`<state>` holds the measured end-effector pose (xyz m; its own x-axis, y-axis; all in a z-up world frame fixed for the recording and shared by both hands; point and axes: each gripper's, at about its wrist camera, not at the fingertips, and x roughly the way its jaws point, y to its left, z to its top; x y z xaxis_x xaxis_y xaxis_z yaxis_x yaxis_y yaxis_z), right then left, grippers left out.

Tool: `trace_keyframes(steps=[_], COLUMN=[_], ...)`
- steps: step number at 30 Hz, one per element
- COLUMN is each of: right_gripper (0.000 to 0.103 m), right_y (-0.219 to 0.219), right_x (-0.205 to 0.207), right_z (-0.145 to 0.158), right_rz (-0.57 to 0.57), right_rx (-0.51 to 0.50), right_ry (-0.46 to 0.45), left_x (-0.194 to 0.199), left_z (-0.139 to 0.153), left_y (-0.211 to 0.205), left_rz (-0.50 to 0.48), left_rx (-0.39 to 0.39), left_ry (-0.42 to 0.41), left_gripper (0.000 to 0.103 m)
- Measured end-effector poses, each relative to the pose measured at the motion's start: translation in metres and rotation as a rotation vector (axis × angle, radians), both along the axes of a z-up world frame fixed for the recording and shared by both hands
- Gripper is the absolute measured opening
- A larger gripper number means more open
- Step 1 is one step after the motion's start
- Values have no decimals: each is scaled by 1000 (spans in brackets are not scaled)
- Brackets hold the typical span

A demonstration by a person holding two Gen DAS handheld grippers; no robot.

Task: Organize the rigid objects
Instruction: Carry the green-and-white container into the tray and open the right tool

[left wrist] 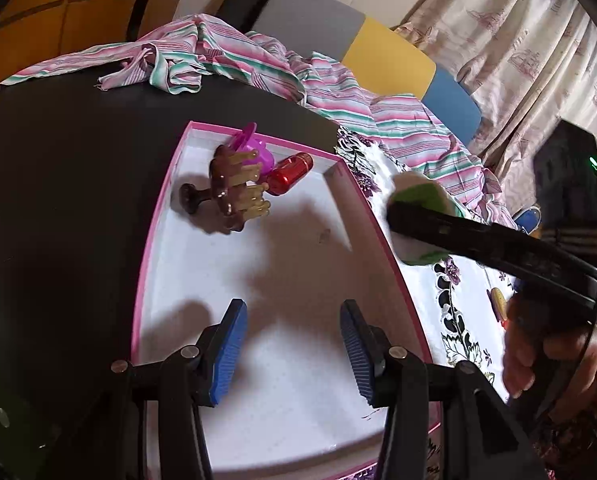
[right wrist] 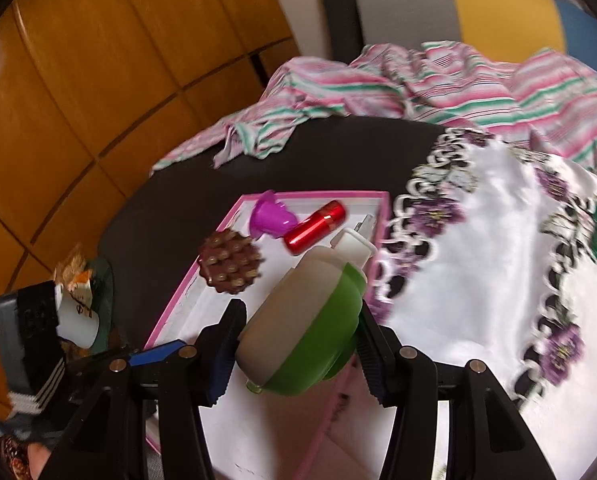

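Striped cloth point(left wrist: 258, 64), floral white cloth point(right wrist: 478, 264), wooden cabinet point(right wrist: 98, 80), patterned curtain point(left wrist: 518, 40)

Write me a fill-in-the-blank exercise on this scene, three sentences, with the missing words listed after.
1. The right tool is shut on a green and ____ bottle.
2. The left tool hangs open and ____ over the pink-rimmed tray.
3. In the tray, beside the brown massager and the purple funnel, lies a ____ canister.

Missing words: white; empty; red

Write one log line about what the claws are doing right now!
right claw: shut on green bottle, over pink box | left claw: open, over box | in box: brown brush, purple cup, red can
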<state>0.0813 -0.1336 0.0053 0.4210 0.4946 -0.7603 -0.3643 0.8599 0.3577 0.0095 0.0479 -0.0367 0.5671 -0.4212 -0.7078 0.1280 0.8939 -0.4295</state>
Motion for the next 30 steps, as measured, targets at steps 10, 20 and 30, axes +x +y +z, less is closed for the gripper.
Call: trace_keyframes(steps=[10,20,30], right_gripper=[54,57,57], right_y=[46,52,28], right_x=[34,45,20], right_z=[-32,-34,5], right_rz=[31,10,-10], right_rx=[-86,-50,-34], right_ry=[92,99,-14], left_x=[-8,-8,-6], left_z=[0,-2,-1], left_y=[10,9,5], left_rz=[7,12,1], left_rx=[-5,-8,-22], left_ry=[6,15,16], left_gripper=[49,49,49])
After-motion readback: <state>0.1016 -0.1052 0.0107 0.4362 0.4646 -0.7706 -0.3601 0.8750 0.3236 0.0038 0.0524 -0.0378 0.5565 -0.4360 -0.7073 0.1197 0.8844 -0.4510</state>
